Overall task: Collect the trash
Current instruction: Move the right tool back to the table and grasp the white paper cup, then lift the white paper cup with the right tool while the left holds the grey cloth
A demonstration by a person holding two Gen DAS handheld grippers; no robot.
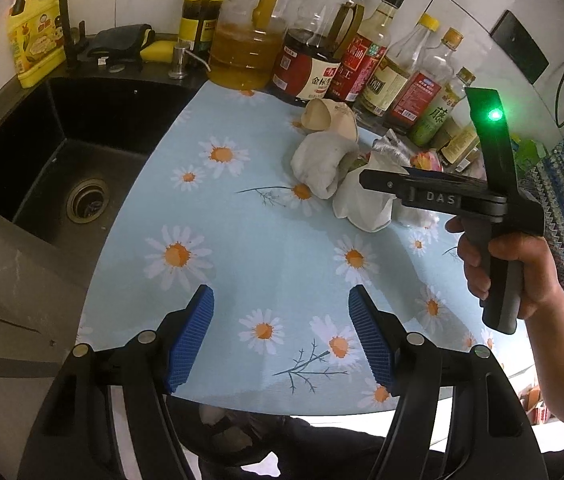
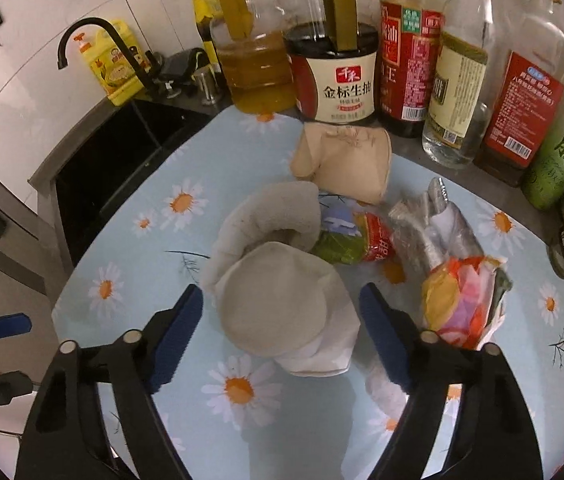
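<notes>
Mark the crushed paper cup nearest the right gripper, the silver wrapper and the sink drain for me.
crushed paper cup (image 2: 277, 300), right wrist view, on its flattened round face.
silver wrapper (image 2: 434, 224), right wrist view, on its crinkled middle.
sink drain (image 1: 87, 200), left wrist view, on the strainer.

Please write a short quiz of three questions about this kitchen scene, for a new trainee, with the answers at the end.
1. True or false: the right gripper is shut on the crushed paper cup.
2. Which item lies to the right of the right gripper in the right wrist view? A) sponge B) colourful wrapper C) spoon
3. Fill in: the left gripper is open above the daisy ____, with nothing between its fingers.

Key: 1. False, the fingers are open on both sides of the cup. 2. B. 3. cloth.
</notes>
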